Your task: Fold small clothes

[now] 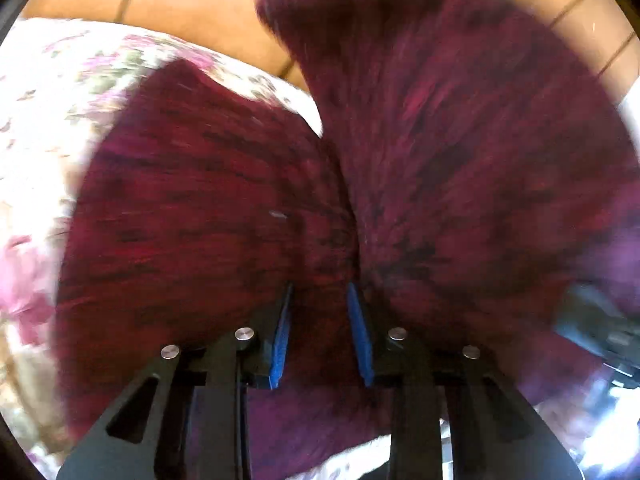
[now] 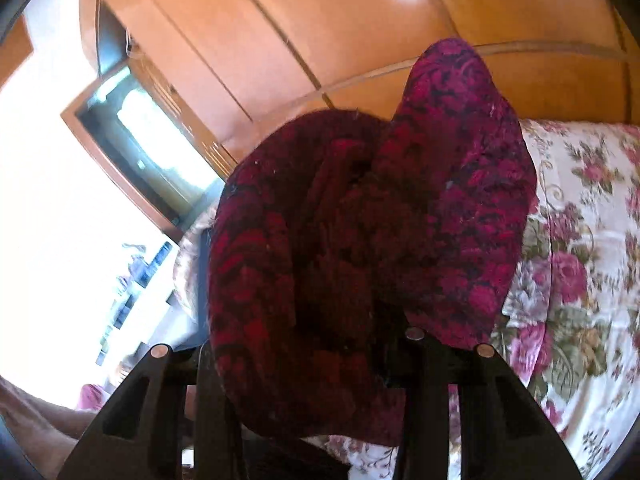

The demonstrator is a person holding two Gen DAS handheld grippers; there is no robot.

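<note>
The task's thing is a dark red knitted garment [image 1: 208, 208] with a black pattern, lying partly on a bed with a flowered bedspread [image 1: 44, 92] and partly lifted off it. In the left wrist view one part lies spread on the bedspread, toward the edge of the bed nearest the wooden wardrobe [image 1: 192, 4], while another part rises in a blurred sheet on the right.

The left gripper [image 1: 322, 336] has its blue pads [image 1: 280, 340] standing apart, with garment cloth in the gap; whether the pads press on that cloth cannot be told. The right gripper [image 2: 320, 344] is buried in a bunched fold of the garment, which drapes over both fingers and hides the tips. From the way the cloth hangs lifted above the bedspread, the fingers look clamped on a thick wad of it.

The judged risks come from that bunching. The right gripper seems to hold several layers at once, not a clean edge, so carrying it across could drag the whole piece and leave a lumpy, crooked fold. If the left gripper is not truly pinning its side, the lower layer may slide along the bedspread toward the edge of the bed. The loose knit could also snag on a finger when it is let go, pulling the fold open again.
</note>
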